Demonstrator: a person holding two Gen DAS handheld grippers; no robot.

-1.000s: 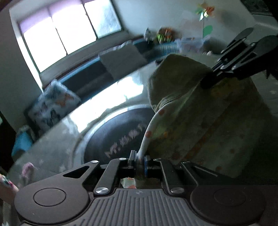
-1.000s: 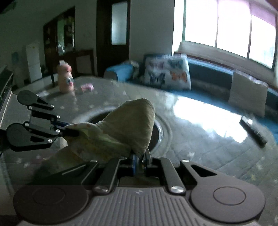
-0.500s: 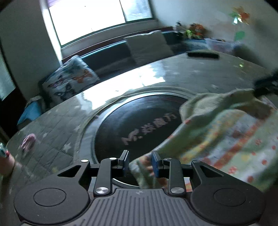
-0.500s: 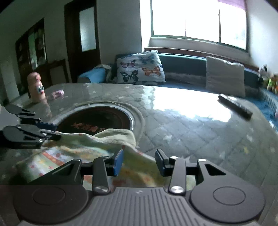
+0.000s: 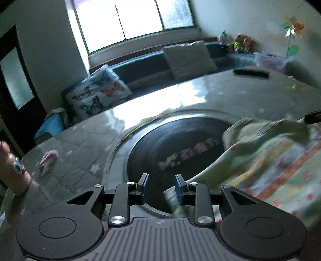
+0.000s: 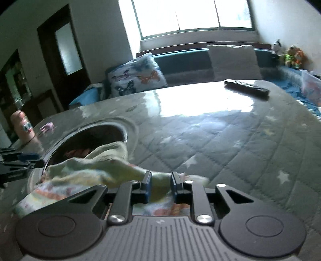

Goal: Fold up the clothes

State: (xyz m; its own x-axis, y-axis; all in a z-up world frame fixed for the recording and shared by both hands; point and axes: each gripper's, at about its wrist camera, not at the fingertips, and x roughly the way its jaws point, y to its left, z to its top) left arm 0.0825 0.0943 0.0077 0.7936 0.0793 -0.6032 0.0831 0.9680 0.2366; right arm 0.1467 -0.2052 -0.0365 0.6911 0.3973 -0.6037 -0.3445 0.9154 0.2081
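Presently the patterned garment lies crumpled on the quilted table overlapping its round black inset, left gripper spread and empty, right gripper just narrowing, cloth between unpinched, remote at far edge.

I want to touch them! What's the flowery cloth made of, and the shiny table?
The flowery cloth looks like soft woven fabric, likely cotton: matte, and it rumples into folds. The table seems to have a glossy, hard top over a quilted star pattern: it mirrors the window.

Dim room, backlit by blown-out far window; glare streak on table; cloth motion-blurred; fisheye bends edges, corners black.
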